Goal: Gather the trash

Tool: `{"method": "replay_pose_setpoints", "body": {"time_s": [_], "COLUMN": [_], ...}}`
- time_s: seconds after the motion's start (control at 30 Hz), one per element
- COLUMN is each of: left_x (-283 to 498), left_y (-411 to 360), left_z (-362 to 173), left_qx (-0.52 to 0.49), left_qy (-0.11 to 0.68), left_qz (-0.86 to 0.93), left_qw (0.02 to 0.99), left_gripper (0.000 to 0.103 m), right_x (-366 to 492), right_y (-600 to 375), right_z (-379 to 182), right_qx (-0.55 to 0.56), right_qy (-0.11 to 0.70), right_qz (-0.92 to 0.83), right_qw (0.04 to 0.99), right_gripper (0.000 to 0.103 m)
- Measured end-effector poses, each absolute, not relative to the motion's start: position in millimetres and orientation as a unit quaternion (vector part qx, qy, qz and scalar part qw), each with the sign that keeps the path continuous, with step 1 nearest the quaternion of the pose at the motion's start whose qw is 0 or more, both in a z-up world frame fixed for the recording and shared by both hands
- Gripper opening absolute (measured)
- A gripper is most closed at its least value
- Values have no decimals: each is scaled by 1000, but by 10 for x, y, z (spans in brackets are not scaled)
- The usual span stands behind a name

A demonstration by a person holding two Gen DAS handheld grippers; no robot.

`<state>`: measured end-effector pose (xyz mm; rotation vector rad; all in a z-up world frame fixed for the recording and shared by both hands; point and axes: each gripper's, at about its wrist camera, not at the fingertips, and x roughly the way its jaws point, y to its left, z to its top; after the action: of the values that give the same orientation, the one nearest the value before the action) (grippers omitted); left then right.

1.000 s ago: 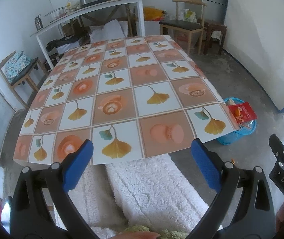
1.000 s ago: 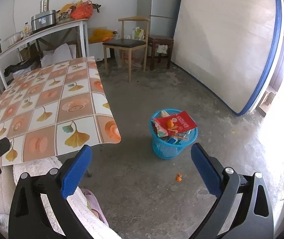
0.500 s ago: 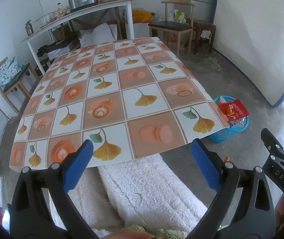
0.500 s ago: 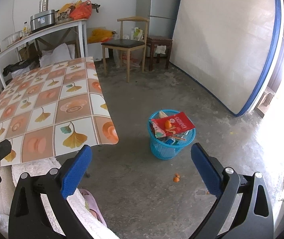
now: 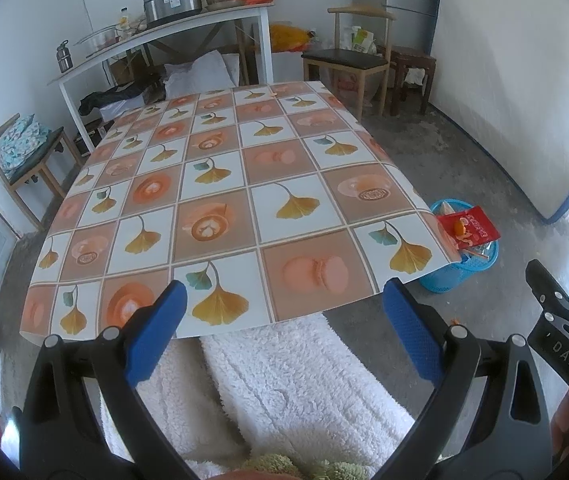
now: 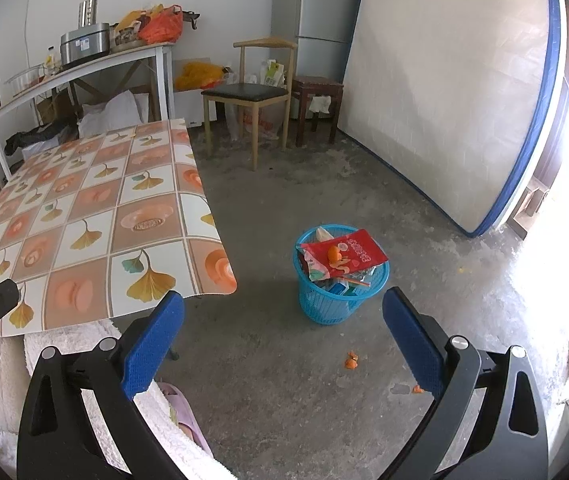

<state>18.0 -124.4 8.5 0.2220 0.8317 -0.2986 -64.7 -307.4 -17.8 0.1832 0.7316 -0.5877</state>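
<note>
The right wrist view is showing the right gripper (image 6: pixel 283 339) spread wide and holding nothing, above the concrete floor. The blue trash basket (image 6: pixel 326 309) is standing near the table (image 6: pixel 96 216), already full; orange peel scraps (image 6: pixel 351 360) are lying just beside it. The left gripper (image 5: pixel 282 330) is also spread and empty. The small scraps could slip between the pads, or the overfull basket could be spilling.

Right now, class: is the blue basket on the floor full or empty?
Full. The blue basket stands upright, and a red packet and other wrappers lie heaped at its rim.
</note>
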Motion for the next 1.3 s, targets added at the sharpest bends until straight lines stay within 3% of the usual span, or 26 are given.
{"method": "replay_pose_setpoints", "body": {"time_s": [1.3], "left_x": [176], "left_y": [-1209], "left_z": [96], "left_qx": [101], "left_qy": [399], "left_qz": [-141], "left_qw": [900], "left_gripper": [95], "right_x": [-666], "right_y": [-3018], "right_z": [-110], "right_qx": [83], "right_qy": [345], "right_qz": [-287], "right_qw": [890], "right_gripper": [97]}}
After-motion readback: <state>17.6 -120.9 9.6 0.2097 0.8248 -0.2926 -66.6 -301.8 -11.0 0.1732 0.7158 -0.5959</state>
